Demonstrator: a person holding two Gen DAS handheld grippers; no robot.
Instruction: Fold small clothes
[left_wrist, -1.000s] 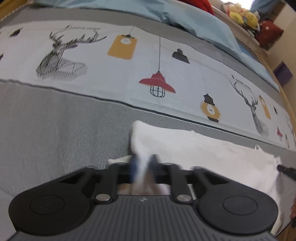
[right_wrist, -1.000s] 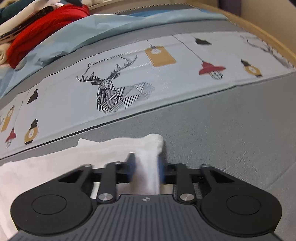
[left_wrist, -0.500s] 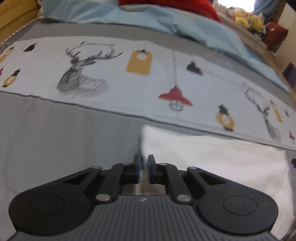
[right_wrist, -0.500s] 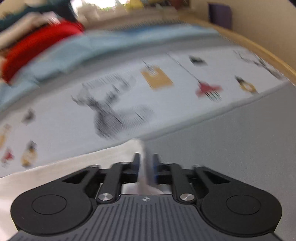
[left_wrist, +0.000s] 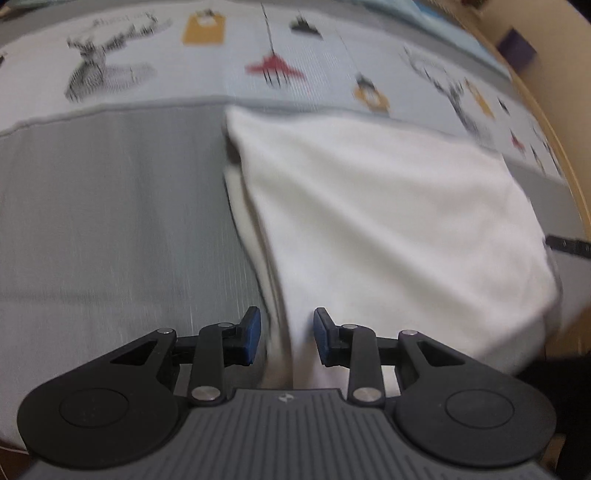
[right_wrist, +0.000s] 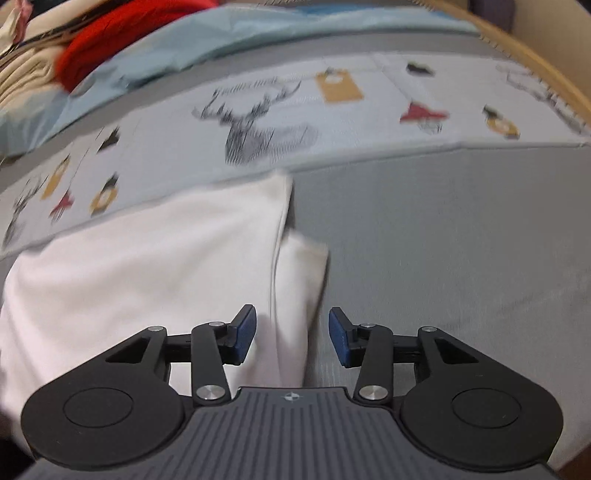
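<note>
A white garment (left_wrist: 388, 206) lies folded flat on a bed, on the plain grey part of the bedspread (left_wrist: 110, 221). Its far edge reaches the pale printed band (left_wrist: 221, 74) with deer heads, lamps and tags that runs across the bed.

In the left wrist view, the left hand-held gripper (left_wrist: 287, 339) sits over the near left edge of the garment. Its jaws have just been opening and now stand partly apart. The layered edge of the cloth runs up between the blue pads (left_wrist: 253, 332), but neither pad presses on it, so the cloth lies loose.

In the right wrist view, the right hand-held gripper (right_wrist: 291, 336) sits over the near right edge of the same garment (right_wrist: 147, 266). Its jaws have also just been opening and stand a little wider than the left ones. A narrow flap of white cloth sticks out beyond the main fold here and passes between the pads (right_wrist: 245, 332) without being pinched.

Beyond the printed band, a light blue sheet (right_wrist: 221, 33) is bunched across the bed, with a red cloth (right_wrist: 110, 40) and some cream fabric (right_wrist: 29, 74) piled at the far left. A wooden bed frame (right_wrist: 535, 62) curves along the right side. Both views are blurred.
</note>
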